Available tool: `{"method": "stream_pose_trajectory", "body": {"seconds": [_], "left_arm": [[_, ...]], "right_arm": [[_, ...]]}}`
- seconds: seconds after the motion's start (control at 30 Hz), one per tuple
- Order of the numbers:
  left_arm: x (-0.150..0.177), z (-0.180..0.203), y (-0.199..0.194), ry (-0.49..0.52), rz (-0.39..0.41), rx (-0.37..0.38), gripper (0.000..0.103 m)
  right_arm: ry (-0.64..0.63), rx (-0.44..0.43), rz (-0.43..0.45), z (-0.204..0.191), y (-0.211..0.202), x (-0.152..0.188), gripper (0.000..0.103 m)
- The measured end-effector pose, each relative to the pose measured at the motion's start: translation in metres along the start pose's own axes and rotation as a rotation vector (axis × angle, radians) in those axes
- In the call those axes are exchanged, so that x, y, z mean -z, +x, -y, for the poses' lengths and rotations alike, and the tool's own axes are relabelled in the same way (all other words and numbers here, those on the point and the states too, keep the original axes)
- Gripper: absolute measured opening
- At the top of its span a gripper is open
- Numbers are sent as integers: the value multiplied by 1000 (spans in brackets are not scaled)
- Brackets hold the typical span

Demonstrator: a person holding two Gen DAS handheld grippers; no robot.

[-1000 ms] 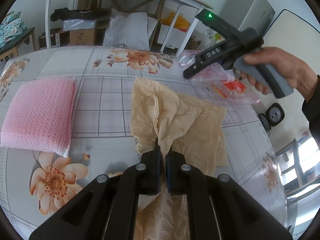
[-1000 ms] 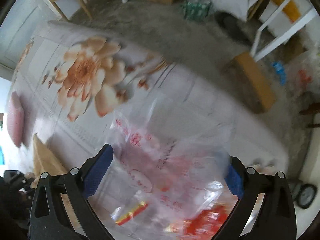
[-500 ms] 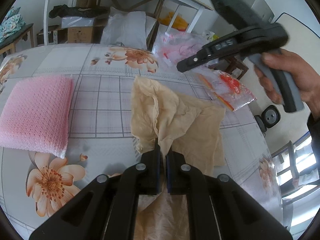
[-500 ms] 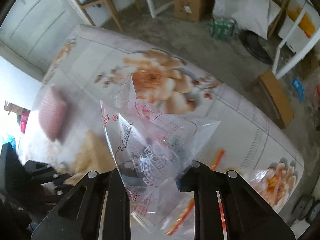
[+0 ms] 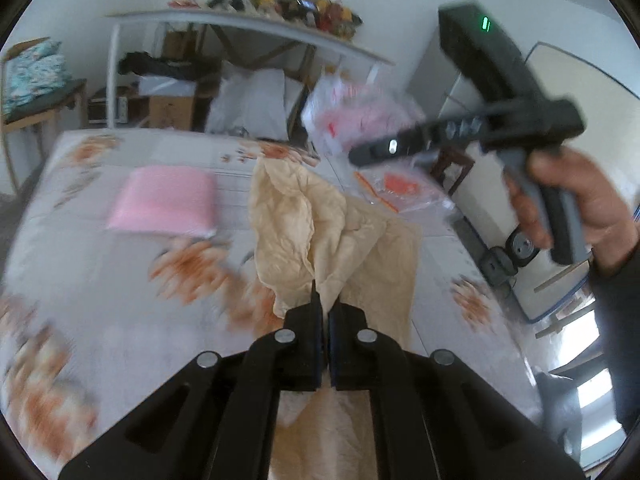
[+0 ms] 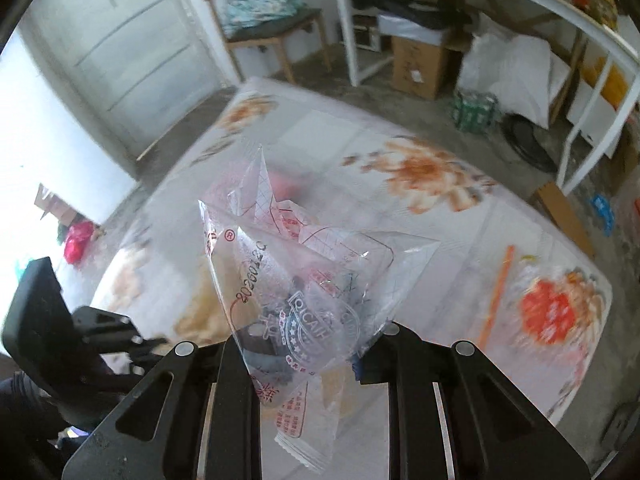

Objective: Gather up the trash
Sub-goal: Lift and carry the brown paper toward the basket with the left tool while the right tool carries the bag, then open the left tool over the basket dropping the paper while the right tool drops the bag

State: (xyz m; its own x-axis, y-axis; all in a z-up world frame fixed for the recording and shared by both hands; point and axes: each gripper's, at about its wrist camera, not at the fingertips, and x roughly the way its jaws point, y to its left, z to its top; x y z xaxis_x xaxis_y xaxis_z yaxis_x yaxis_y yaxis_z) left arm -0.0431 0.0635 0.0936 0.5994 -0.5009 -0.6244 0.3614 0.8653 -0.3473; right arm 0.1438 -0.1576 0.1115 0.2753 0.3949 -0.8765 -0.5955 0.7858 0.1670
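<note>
My left gripper (image 5: 325, 312) is shut on a crumpled beige plastic bag (image 5: 320, 232) and holds it up off the flowered table (image 5: 120, 280). My right gripper (image 6: 306, 354) is shut on a clear printed plastic wrapper (image 6: 304, 280) and holds it in the air above the table. The same wrapper (image 5: 352, 120) and right gripper (image 5: 360, 156) show at the upper right of the left wrist view. Another clear wrapper with red and orange print (image 5: 400, 188) lies on the table's far right; it also shows in the right wrist view (image 6: 548, 312).
A pink knitted cloth (image 5: 164, 204) lies on the table's left half. Beyond the table stand a white shelf table (image 5: 240, 36), a cardboard box (image 6: 420, 64), a white sack (image 5: 248, 108) and a chair with folded fabric (image 6: 264, 12).
The right gripper closed on the clear wrapper and lifted it off the table. The left gripper rose with the beige bag, and its view tilted up.
</note>
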Motion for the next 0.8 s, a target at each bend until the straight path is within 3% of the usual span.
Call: {"method": "stream_pose_trajectory", "body": {"seconds": [0.2, 0.47, 0.6, 0.8], "left_arm": [[58, -28, -113, -69, 77, -107, 2], [175, -99, -255, -327, 157, -431, 2], [245, -136, -295, -465, 128, -585, 2], [347, -188, -319, -644, 13, -717, 2]], "right_arm": [[-125, 24, 57, -109, -2, 21, 18], [-322, -67, 117, -279, 22, 54, 18], [-415, -107, 98, -356, 48, 73, 18], [-525, -145, 35, -429, 88, 102, 19]]}}
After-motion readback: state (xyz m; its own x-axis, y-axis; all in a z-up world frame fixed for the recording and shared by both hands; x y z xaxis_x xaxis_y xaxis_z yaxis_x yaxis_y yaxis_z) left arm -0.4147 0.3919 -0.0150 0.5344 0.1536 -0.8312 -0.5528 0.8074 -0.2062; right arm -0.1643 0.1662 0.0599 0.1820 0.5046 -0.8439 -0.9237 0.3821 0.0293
